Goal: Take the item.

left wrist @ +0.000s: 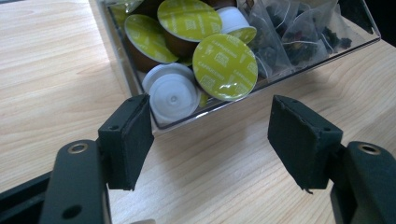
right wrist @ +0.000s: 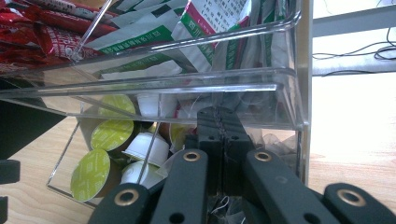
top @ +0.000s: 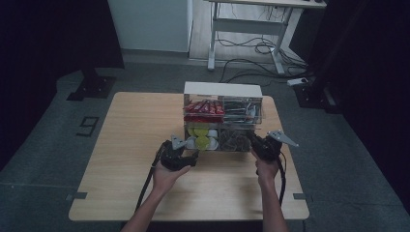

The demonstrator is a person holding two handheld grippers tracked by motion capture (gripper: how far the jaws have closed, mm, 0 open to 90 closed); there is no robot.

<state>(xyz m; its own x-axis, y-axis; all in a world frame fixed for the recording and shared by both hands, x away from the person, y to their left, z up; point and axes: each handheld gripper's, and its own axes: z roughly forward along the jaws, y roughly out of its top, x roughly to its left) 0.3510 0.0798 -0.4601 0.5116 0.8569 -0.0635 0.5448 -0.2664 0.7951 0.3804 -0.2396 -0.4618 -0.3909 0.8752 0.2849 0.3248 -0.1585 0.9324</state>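
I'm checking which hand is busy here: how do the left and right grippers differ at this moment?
The left gripper stands open, with bare table between its pads, while the right gripper is shut. The left gripper sits just outside the clear organizer, facing the green-lidded capsules; the right gripper's tips reach into the lower tray among the mesh tea bags. Both have black jaws and are hand-held.
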